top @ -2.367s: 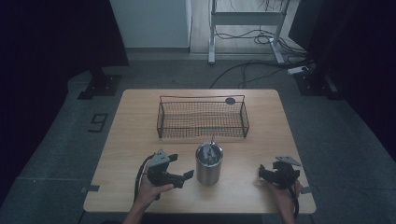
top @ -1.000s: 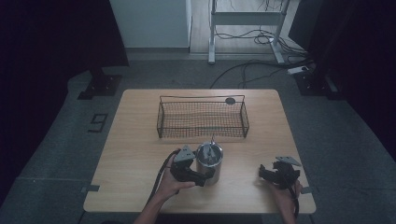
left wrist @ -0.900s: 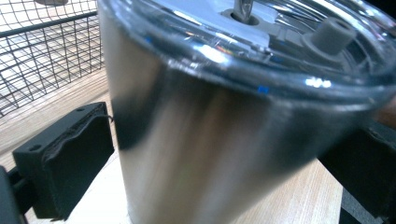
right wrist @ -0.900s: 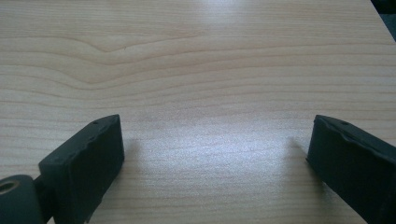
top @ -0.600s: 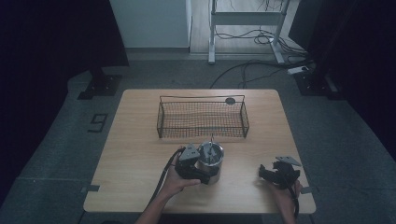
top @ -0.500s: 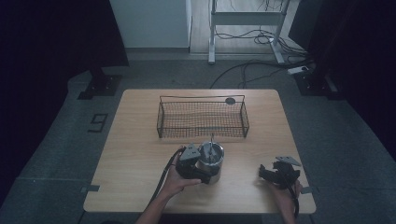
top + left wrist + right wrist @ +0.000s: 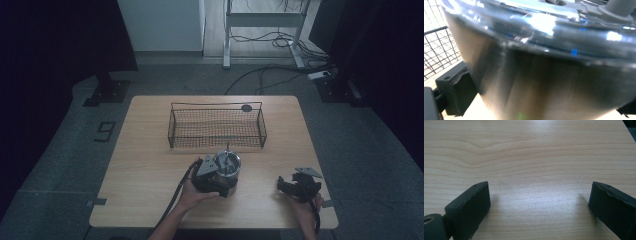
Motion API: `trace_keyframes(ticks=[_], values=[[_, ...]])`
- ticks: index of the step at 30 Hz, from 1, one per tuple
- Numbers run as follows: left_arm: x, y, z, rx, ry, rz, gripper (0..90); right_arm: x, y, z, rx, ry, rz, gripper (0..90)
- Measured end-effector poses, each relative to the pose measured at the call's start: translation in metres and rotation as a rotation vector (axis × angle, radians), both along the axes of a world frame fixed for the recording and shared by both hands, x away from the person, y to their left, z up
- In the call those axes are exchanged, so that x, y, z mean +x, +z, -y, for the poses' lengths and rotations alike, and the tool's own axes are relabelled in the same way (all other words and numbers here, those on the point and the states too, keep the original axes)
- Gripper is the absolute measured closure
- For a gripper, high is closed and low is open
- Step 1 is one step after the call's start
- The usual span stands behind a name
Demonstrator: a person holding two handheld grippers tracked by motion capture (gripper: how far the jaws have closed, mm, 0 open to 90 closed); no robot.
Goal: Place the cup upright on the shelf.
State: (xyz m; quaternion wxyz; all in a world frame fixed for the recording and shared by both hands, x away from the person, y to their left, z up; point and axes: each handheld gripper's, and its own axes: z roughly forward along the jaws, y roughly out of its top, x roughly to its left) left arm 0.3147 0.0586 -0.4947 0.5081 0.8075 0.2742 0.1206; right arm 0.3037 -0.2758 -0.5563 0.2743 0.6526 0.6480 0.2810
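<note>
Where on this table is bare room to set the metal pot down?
Bare wood lies left of the wire basket and along the table front left. Crowded: the middle front, where the left gripper meets the metal pot.

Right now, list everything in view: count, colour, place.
metal canister: one, shiny steel, near-middle of the table, a thin rod rising from its top
wire basket: one, black, far half of the table, behind the canister
small round disc: one, dark, by the basket's far right corner
table: one, light wood
left gripper: one, black, jaws either side of the canister, just been closing
right gripper: one, black, open, resting on the table's near right
</note>
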Motion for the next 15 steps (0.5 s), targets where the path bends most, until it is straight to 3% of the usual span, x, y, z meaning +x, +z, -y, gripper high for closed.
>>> trace_keyframes(ticks=[15], values=[[-0.0017,0.0004,-0.0005,0.003,0.006,0.038,3.5,0.0,0.0,0.0,0.0,0.0,0.0,3.5]])
